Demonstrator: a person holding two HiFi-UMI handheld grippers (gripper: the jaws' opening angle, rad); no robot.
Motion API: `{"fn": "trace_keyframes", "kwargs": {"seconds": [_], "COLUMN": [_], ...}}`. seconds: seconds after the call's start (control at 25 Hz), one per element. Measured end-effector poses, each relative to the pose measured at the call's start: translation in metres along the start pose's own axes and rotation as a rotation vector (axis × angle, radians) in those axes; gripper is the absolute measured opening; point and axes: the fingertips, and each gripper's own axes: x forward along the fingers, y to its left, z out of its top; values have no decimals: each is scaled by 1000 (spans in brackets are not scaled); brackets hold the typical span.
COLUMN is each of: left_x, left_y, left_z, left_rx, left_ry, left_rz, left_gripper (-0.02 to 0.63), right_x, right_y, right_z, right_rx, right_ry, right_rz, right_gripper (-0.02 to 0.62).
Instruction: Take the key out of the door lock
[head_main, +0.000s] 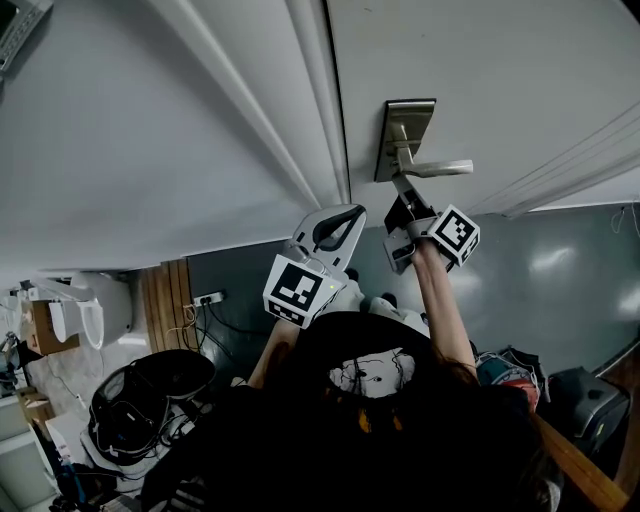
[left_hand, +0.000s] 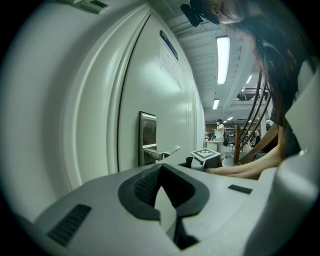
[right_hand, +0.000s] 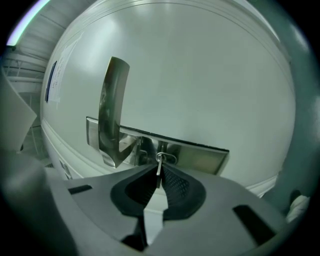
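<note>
A brushed-metal lock plate (head_main: 405, 135) with a lever handle (head_main: 440, 168) is fixed on the white door (head_main: 500, 70). In the right gripper view a small silver key (right_hand: 159, 166) with a wire ring sticks out of the plate (right_hand: 200, 156), just beside the lever (right_hand: 112, 110). My right gripper (right_hand: 159, 174) is shut on the key, which is pinched between the ribbed pads. The head view shows that gripper (head_main: 402, 205) right at the plate's lower end. My left gripper (head_main: 352, 215) hangs by the door's edge, away from the lock. Its jaws (left_hand: 161, 167) are shut with nothing between them.
The door frame's white moulding (head_main: 300, 110) runs left of the lock. Further left, behind the person, are a wooden panel (head_main: 165, 300) with a socket strip and a black mesh object (head_main: 150, 395) among cables. The left gripper view shows the lock plate (left_hand: 147, 132) and a long lit hall (left_hand: 225, 130).
</note>
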Motion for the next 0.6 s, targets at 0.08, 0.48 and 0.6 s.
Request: {"fn": "trace_keyframes", "kwargs": {"seconds": [0.08, 0.48, 0.6], "left_x": [0, -4, -6], "left_y": [0, -3, -3], "left_z": [0, 1, 0], "left_rx": [-2, -4, -5], "left_ry": [-1, 3, 11], "left_rz": [9, 49, 66], "left_gripper": [8, 8, 8], "right_x": [1, -1, -1], "right_y": [0, 1, 1], "right_z": [0, -1, -2], "right_rx": [7, 137, 196], "right_ry": [11, 6, 2], "right_rz": [5, 30, 46], "right_gripper": [23, 21, 20]}}
